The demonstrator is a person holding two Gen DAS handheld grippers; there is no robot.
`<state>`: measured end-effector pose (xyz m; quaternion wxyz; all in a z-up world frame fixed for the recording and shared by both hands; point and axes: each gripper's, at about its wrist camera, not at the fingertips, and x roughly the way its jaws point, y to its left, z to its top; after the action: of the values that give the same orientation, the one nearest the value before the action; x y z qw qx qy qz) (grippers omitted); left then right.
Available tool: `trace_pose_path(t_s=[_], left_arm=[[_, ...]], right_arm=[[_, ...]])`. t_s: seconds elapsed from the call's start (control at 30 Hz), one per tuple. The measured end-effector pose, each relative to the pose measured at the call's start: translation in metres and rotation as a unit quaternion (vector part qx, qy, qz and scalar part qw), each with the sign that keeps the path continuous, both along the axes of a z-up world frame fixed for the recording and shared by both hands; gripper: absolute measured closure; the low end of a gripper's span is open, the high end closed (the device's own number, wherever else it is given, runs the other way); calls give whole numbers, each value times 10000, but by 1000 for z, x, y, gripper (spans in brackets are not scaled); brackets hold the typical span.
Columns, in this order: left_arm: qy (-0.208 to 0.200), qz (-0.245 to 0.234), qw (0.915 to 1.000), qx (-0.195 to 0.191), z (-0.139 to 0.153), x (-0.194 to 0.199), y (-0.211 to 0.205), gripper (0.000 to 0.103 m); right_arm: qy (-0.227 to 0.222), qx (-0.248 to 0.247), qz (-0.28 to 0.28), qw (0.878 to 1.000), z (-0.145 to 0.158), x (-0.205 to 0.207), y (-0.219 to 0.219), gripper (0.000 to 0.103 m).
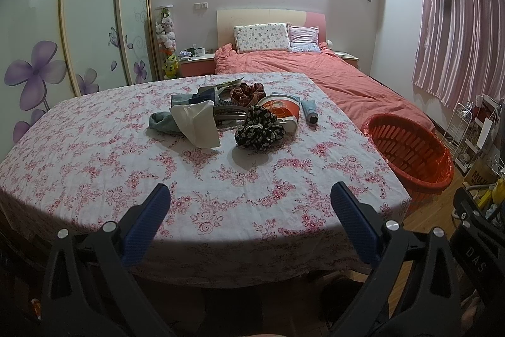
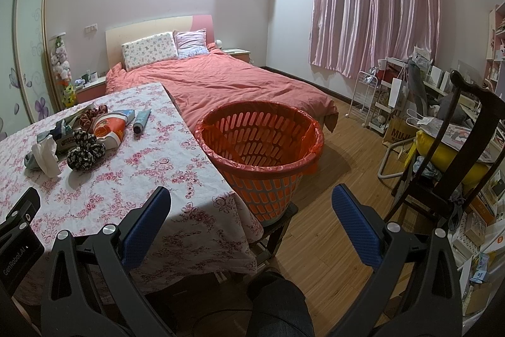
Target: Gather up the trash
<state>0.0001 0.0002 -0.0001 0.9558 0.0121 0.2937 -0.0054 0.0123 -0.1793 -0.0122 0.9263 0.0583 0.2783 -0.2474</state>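
A table with a pink flower cloth (image 1: 126, 153) fills the middle of a bedroom. Behind it is a bed with a salmon-pink blanket (image 2: 221, 78), two pillows, and pink curtains (image 2: 375, 5) over the window. The floor is wood. The trash sits in a small heap on the far part of the table — a crumpled white tissue (image 1: 197, 123), a black-and-white flowery scrunchie (image 1: 258, 128), a red-and-white packet (image 1: 282, 111) and a tube with a black cap (image 1: 309, 111) lying flat. An orange basket with a thin red bag in it (image 2: 262, 144) stands just beside the table's right edge, on a low stool. The left gripper (image 1: 251, 198) hangs over the near part of the cloth, its blue fingers wide apart and holding nothing. The right gripper (image 2: 251, 201) is spread wide too, with nothing in it, near the basket. A brown bag by the shelves reads "MUJI" (image 2: 399, 133), and the other tool's side reads "GenRobot.AI" (image 2: 15, 258).
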Motion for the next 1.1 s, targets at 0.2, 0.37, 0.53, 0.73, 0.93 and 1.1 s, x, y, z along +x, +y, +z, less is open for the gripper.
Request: trace_pose_path(t_s=[0.2,0.37,0.53,0.73,0.93,1.1], left_arm=[[4,-2,10000,1,0,0,0,4],[7,-1,10000,1,0,0,0,4],[19,3,10000,4,-1,0,0,4],[92,-15,10000,-14,-9,11,7,4],[266,48,9993,-261,-17,30,27,4],[403,153,9978,-509,-24,52,50,4]], right_arm=[[4,4,-1,10000,0,0,0,2],[7,7,0,10000,-1,2,0,2],[34,16,-3,10000,-2,4,0,2],[103,53,0,9999,-10,16,-1,2],[117,171,169,9996,-14,32,4,2],[255,246,428,9985,-19,55,12,2]])
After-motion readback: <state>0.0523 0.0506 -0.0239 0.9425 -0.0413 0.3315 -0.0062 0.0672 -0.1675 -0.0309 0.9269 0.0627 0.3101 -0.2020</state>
